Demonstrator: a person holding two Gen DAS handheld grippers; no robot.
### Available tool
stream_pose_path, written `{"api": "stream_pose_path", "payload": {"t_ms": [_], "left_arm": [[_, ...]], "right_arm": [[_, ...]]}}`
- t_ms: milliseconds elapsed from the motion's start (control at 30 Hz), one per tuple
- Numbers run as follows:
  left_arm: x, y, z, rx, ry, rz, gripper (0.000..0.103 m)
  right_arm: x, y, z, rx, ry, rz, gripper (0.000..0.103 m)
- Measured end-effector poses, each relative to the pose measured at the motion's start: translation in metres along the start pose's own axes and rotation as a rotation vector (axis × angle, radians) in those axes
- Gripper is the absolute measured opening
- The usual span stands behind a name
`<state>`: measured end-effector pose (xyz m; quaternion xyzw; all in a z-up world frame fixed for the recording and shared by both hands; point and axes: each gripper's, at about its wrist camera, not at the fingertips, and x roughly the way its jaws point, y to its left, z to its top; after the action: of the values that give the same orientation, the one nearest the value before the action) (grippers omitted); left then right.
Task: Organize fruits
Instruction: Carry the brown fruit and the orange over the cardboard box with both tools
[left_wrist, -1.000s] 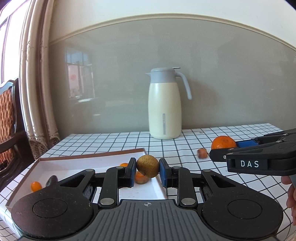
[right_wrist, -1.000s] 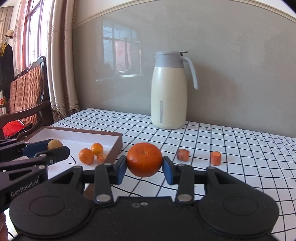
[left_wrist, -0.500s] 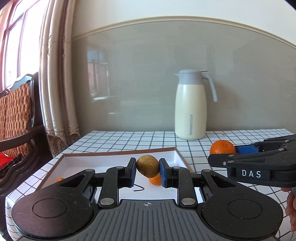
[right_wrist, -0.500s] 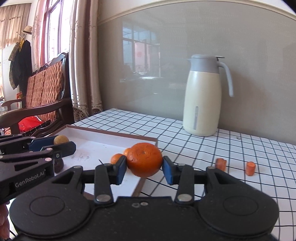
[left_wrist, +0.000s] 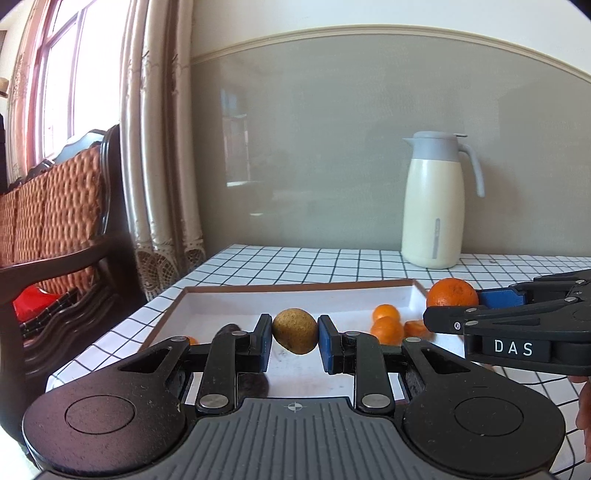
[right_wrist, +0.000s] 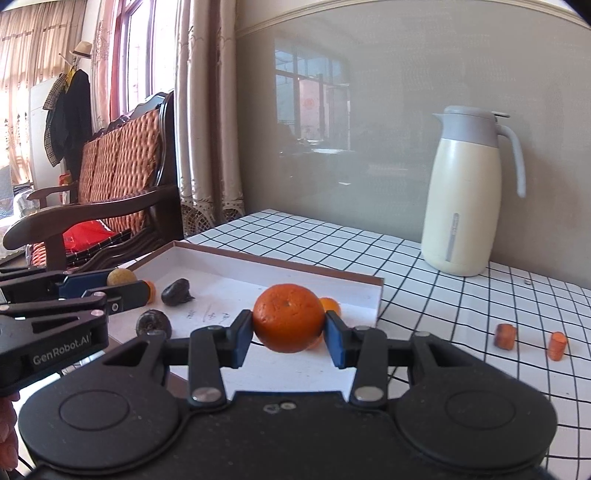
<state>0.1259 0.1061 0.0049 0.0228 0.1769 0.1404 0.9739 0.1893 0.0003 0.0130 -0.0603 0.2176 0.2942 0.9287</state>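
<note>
My left gripper (left_wrist: 295, 339) is shut on a brown kiwi (left_wrist: 295, 331) and holds it above the white tray (left_wrist: 295, 288). My right gripper (right_wrist: 289, 334) is shut on a large orange (right_wrist: 288, 317), held over the tray (right_wrist: 295, 264) near its right side. The orange also shows in the left wrist view (left_wrist: 451, 293); the kiwi shows in the right wrist view (right_wrist: 121, 277). Small oranges (left_wrist: 386, 319) and two dark fruits (right_wrist: 176, 291) lie in the tray.
A cream thermos jug (right_wrist: 467, 195) stands at the back of the checkered table (right_wrist: 443, 295). Two carrot pieces (right_wrist: 504, 336) lie on the cloth right of the tray. A wooden chair (right_wrist: 110, 192) stands left of the table.
Both grippers have swung left with their fruits and now hang over the tray. The jug has shifted right in both views.
</note>
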Motion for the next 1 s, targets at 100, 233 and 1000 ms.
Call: {"api": "stream_pose_path", "payload": {"t_ms": [100,233,1000], "left_arm": [[0.003,0.009,-0.003,-0.008,0.009,0.022,0.027],[0.007,0.023,-0.006,-0.021,0.015,0.05,0.027],[0.036,0.077,-0.017,-0.083,0.06,0.136,0.027]], "right_arm": [[0.004,0.007,0.0,-0.004,0.004,0.012,0.033],[0.009,0.012,0.0,-0.006,0.006,0.021,0.033],[0.033,0.021,-0.002,-0.05,0.043,-0.029,0.033]]}}
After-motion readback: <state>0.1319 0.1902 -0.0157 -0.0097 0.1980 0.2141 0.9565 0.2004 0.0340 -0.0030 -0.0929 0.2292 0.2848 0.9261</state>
